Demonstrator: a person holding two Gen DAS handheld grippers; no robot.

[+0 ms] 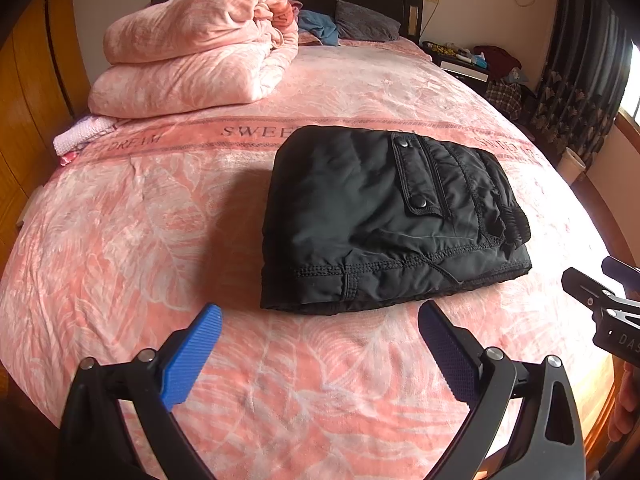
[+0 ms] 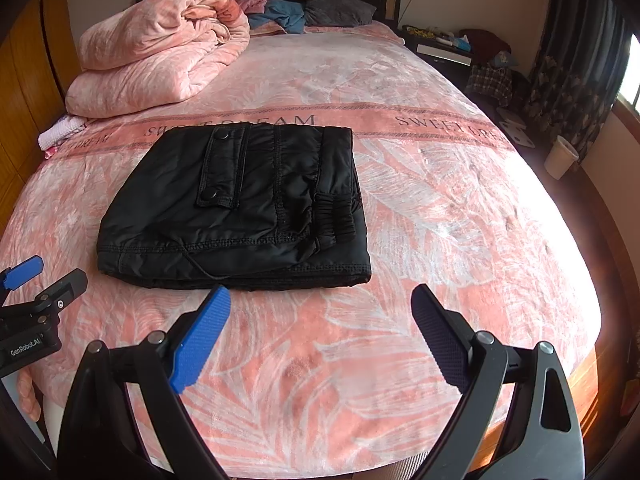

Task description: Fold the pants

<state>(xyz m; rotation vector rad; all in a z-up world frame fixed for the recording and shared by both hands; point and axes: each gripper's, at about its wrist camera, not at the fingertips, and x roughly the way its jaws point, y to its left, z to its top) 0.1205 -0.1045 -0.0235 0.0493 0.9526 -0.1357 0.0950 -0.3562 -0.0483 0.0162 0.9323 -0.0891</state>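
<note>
Pants position: the black pants [image 1: 394,220] lie folded into a compact stack on the pink bed [image 1: 160,220], about mid-bed, just beyond both tongs and touching neither.
Direction from left tongs: the left tongs [image 1: 320,354] hover over the near part of the bed; the stack lies ahead of them and a little right.
Direction from right tongs: the right tongs [image 2: 322,338] hover likewise; the stack lies ahead and to their left.
Long axis: the bundle is nearly square, slightly longer left to right; the waistband end is at its right.
Nearer tongs: about equal, judging by both views.
Left tongs state: jaws spread wide, holding and touching nothing.
Right tongs state: jaws spread wide, empty.
Task stage: the fold looks complete; probably only tidying or withdrawal remains.
Far-left bedding: a folded pink quilt [image 1: 196,48], well apart from the pants.
</note>
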